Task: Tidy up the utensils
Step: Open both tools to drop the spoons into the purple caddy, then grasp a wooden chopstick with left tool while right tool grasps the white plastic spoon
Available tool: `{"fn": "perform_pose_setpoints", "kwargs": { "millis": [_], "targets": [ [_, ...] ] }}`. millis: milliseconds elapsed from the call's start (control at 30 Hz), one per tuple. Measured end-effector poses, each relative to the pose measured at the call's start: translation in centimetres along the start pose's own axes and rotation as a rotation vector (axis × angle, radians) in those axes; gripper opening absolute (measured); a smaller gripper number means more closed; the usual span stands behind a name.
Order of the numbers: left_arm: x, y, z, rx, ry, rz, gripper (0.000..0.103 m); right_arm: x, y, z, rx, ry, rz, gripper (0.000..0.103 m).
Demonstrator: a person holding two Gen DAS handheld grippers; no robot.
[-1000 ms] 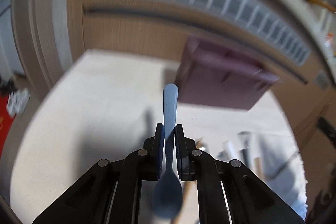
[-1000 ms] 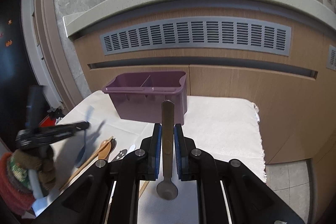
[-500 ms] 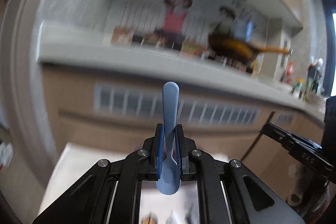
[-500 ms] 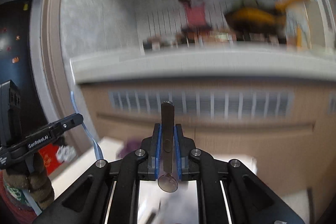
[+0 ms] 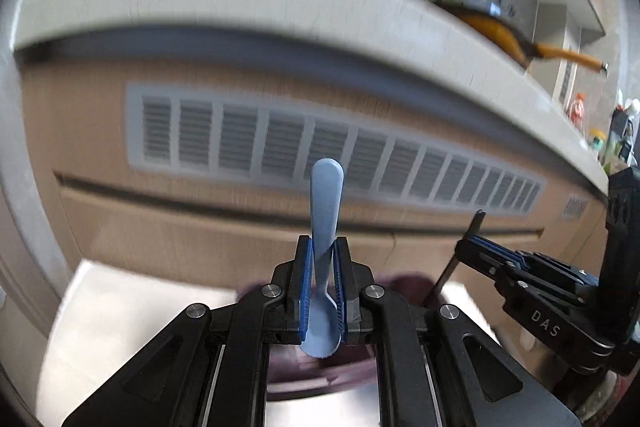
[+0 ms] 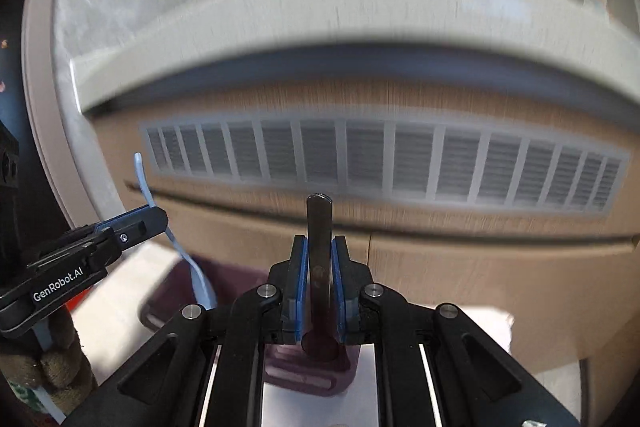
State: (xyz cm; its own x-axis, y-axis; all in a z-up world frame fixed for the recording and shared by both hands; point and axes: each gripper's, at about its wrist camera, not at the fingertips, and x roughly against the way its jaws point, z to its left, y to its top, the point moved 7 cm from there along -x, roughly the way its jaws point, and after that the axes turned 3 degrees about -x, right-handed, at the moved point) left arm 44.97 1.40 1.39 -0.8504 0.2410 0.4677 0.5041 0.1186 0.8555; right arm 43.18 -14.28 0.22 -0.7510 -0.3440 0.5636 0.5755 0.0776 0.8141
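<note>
My left gripper [image 5: 323,291] is clamped on a blue spoon [image 5: 326,211], handle up and bowl down, directly above the purple utensil caddy [image 5: 320,371], which lies blurred below the fingers. Only this left wrist view shows the spoon's flat face; the right wrist view shows it edge-on as a thin curved blue strip [image 6: 160,219] dipping toward the caddy's left part [image 6: 180,291]. There the left gripper's side [image 6: 132,223] reads "GenRobot.AI".

My right gripper [image 6: 319,291] is clamped on a dark metal spoon [image 6: 319,235], handle up, bowl just over the caddy's near rim [image 6: 312,375]. From the left wrist view that gripper [image 5: 480,247] appears right of the caddy, lettered "DAS", its spoon a thin dark bar [image 5: 460,259]. The caddy sits on a white surface [image 5: 128,307] below the louvred vent [image 5: 280,151].
</note>
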Motion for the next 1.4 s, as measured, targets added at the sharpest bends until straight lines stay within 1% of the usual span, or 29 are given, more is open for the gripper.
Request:
{"fn": "perform_pose_setpoints", "kwargs": {
  "millis": [33, 67, 100, 133, 167, 233, 267, 300, 333, 367, 400, 467, 533, 567, 600, 700, 733, 833, 933, 967, 1067, 1133, 1167, 1200, 1233, 1267, 1333, 1400],
  "targets": [
    [-0.7, -0.7, 0.1, 0.005, -0.019, 0.032, 0.013, -0.5, -0.6, -0.2, -0.013, 0.022, 0.024, 0.013],
    [-1.1, -1.3, 0.0, 0.01, -0.046, 0.061, 0.013, -0.8, -1.2, -0.5, -0.036, 0.053, 0.054, 0.018],
    [-1.4, -1.8, 0.1, 0.015, -0.076, 0.085, 0.014, -0.9, -1.5, -0.7, -0.051, 0.066, 0.065, 0.026],
    [-1.5, -2.2, 0.1, 0.019, -0.094, 0.102, 0.018, -0.5, -1.8, -1.0, -0.072, 0.08, 0.067, 0.028],
    [-1.3, -2.5, 0.2, 0.019, -0.095, 0.109, 0.021, -0.1, -2.0, -1.2, -0.076, 0.078, 0.061, 0.029],
    [-0.1, -2.9, 0.4, 0.021, -0.086, 0.096, 0.031, 1.7, -2.1, -1.5, -0.053, 0.035, 0.025, 0.029],
    [0.7, -3.0, 0.5, 0.023, -0.073, 0.086, 0.033, 3.0, -2.2, -1.4, -0.029, 0.01, -0.003, 0.029],
    [1.5, -3.1, 0.7, 0.026, -0.06, 0.077, 0.039, 4.1, -2.5, -1.4, -0.009, -0.015, -0.022, 0.029],
    [2.7, -3.5, 0.9, 0.028, -0.045, 0.07, 0.045, 4.8, -2.8, -1.3, 0.005, -0.035, -0.03, 0.029],
    [3.5, -3.8, 1.0, 0.029, -0.038, 0.068, 0.047, 5.5, -3.3, -1.2, 0.016, -0.05, -0.03, 0.029],
    [4.5, -4.3, 1.2, 0.028, -0.024, 0.07, 0.048, 6.4, -4.5, -0.9, 0.031, -0.056, -0.011, 0.029],
    [6.1, -5.8, 1.6, 0.018, 0.031, 0.101, 0.049, 7.0, -6.6, -0.4, 0.039, -0.049, 0.051, 0.029],
    [7.5, -8.3, 1.9, 0.003, 0.075, 0.137, 0.049, 7.3, -9.3, -0.1, 0.017, -0.021, 0.125, 0.029],
    [8.1, -9.1, 2.0, 0.006, 0.085, 0.145, 0.049, 7.3, -11.0, 0.0, -0.004, 0.004, 0.176, 0.029],
    [8.9, -10.6, 2.3, 0.02, 0.092, 0.16, 0.049, 7.3, -12.6, 0.2, -0.025, 0.02, 0.226, 0.029],
    [10.6, -13.7, 3.0, 0.068, 0.095, 0.198, 0.049, 6.7, -17.0, 1.3, -0.076, 0.057, 0.354, 0.029],
    [11.1, -14.8, 3.2, 0.077, 0.103, 0.207, 0.049, 6.3, -17.9, 2.1, -0.072, 0.071, 0.378, 0.029],
    [12.3, -17.0, 3.7, 0.064, 0.145, 0.234, 0.049, 5.6, -19.2, 4.8, -0.023, 0.085, 0.41, 0.029],
    [12.5, -17.8, 3.8, 0.042, 0.154, 0.251, 0.049, 4.2, -19.6, 7.6, -0.022, 0.16, 0.46, 0.029],
    [12.5, -17.7, 3.8, 0.04, 0.15, 0.255, 0.049, 3.7, -19.8, 7.9, -0.039, 0.162, 0.472, 0.029],
    [12.5, -18.0, 3.5, 0.032, 0.119, 0.274, 0.049, 2.5, -20.3, 8.3, -0.043, 0.109, 0.483, 0.029],
    [12.3, -18.6, 3.1, 0.015, 0.092, 0.295, 0.049, 1.8, -21.0, 8.7, -0.007, 0.077, 0.499, 0.024],
    [12.1, -18.9, 2.9, 0.007, 0.084, 0.308, 0.049, 1.7, -21.0, 8.8, 0.017, 0.058, 0.489, 0.02],
    [11.9, -19.1, 2.7, 0.003, 0.08, 0.319, 0.049, 1.8, -21.0, 8.9, 0.046, 0.039, 0.482, 0.013],
    [11.6, -19.5, 2.5, -0.003, 0.074, 0.336, 0.049, 1.8, -20.8, 8.8, 0.059, 0.034, 0.484, 0.012],
    [11.5, -19.5, 2.3, -0.005, 0.068, 0.346, 0.049, 2.1, -20.7, 8.6, 0.048, 0.052, 0.481, 0.009],
    [11.1, -19.9, 1.9, -0.016, 0.048, 0.373, 0.049, 2.7, -20.0, 7.9, 0.02, 0.081, 0.463, 0.008],
    [10.7, -20.1, 1.3, -0.037, 0.026, 0.401, 0.047, 3.9, -19.2, 6.9, 0.016, 0.075, 0.423, 0.008]
  ]
}}
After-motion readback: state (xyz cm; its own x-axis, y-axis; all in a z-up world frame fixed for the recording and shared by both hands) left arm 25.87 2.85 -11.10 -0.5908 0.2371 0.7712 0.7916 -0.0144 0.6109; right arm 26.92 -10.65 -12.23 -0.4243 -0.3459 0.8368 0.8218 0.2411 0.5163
